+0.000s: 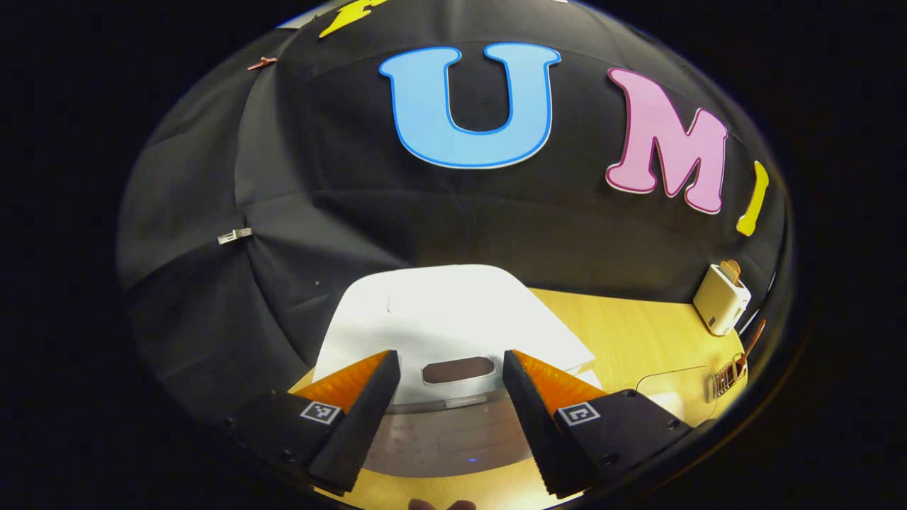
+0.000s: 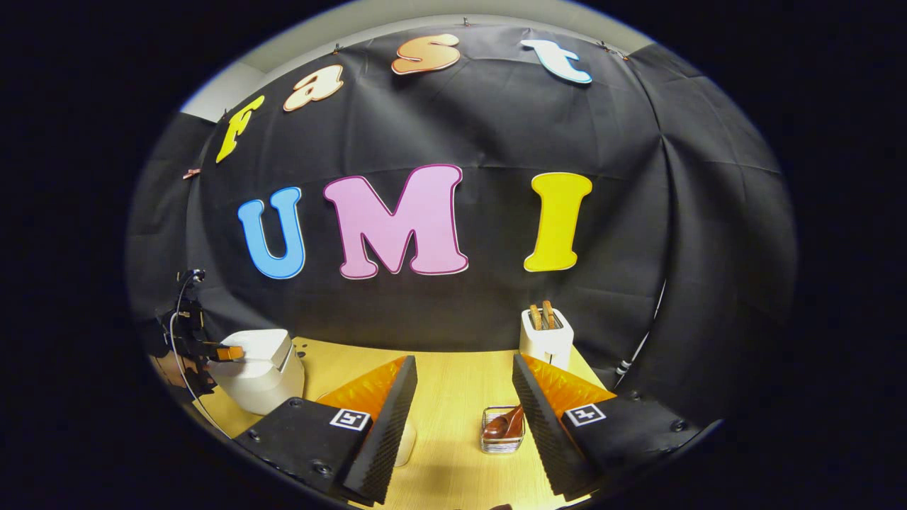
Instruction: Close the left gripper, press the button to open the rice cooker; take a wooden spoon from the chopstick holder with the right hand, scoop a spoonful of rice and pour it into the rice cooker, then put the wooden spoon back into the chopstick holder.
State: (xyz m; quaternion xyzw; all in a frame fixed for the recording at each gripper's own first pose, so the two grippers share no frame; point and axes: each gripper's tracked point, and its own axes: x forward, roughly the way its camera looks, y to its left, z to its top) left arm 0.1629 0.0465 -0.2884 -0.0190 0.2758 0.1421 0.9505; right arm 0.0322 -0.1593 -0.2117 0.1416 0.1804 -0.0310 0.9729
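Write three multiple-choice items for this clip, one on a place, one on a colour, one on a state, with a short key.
1. Where does the wooden spoon sit?
A. In the wire chopstick holder on the table
B. On the rice cooker's lid
C. Between the right tool's fingers

2. What colour is the rice cooker?
A. Red
B. White
C. Black

3. How is the left tool set?
A. Shut on the spoon
C. Shut on the toaster
B. Open, fingers apart above the cooker's front button

Key: 1 A, the right gripper view shows the spoon's bowl inside the holder, ahead of the open right tool. 2 B, the cooker's lid and body are white in both views. 3 B, the left gripper view shows a wide gap between its fingers, with the button seen through it.
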